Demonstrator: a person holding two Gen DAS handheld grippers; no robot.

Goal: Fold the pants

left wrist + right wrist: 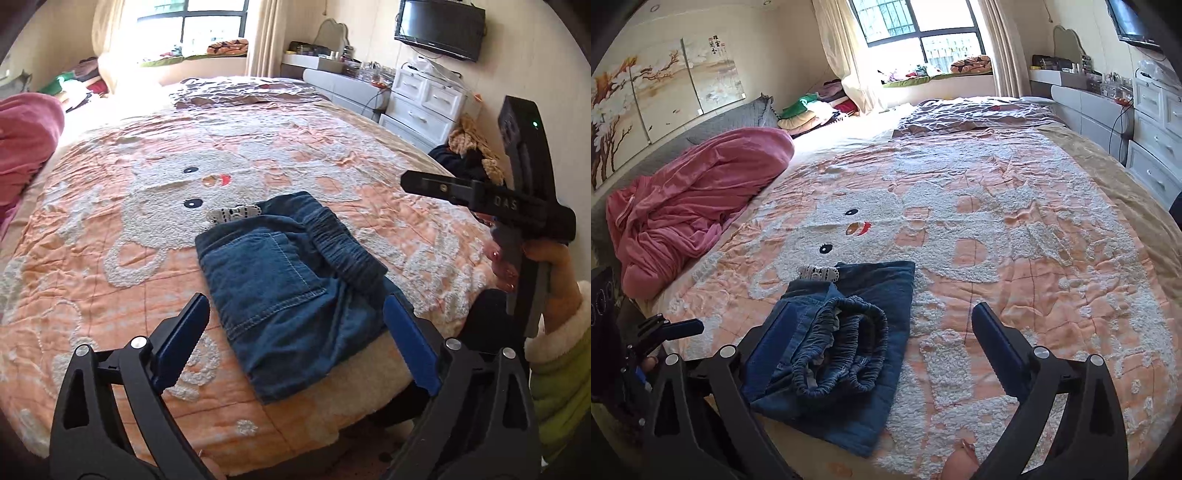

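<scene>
Folded denim pants (pixel 291 291): on bedspread (pixel 110 229), ahead of both tools. Left gripper (pixel 295 347): jaws wide, empty. Right gripper (pixel 882 350): jaws wide, empty.

A wide bed (pixel 1052 229) fills the room, covered by a peach quilt with a white fluffy bear pattern. Beyond its far end, a dark-framed window (pixel 923 33) lets in strong daylight that washes out the floor there, with pale curtains (pixel 842 55) on either side. On the bed's left side lies a crumpled pink blanket (pixel 690 210), below a painted panel of blossoms (pixel 646 96) on the wall. To the bed's right stand white drawers (pixel 424 103), and a television (pixel 441 27) hangs on the cream wall above them. Folded clothes (pixel 812 107) are piled near the bed's far left corner.
</scene>
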